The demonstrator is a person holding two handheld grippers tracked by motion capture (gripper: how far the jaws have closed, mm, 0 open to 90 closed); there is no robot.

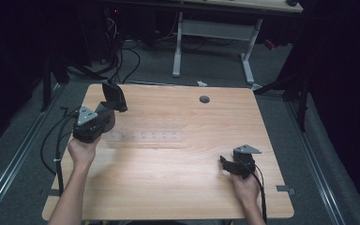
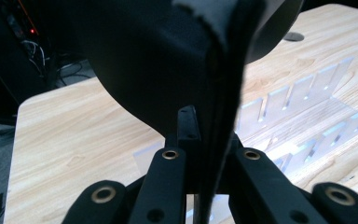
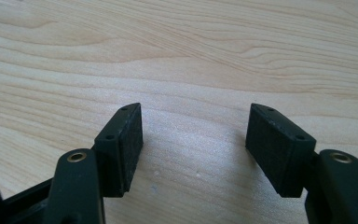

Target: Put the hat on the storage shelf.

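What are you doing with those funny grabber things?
A person sits at a wooden table with tongs in each hand. The left tongs are pinched shut on a flat black object, possibly cloth or a case, and hold it up above the table. Just beside it lies a clear plastic rack with slots. The right tongs are open with nothing in them and sit low near the table's right side.
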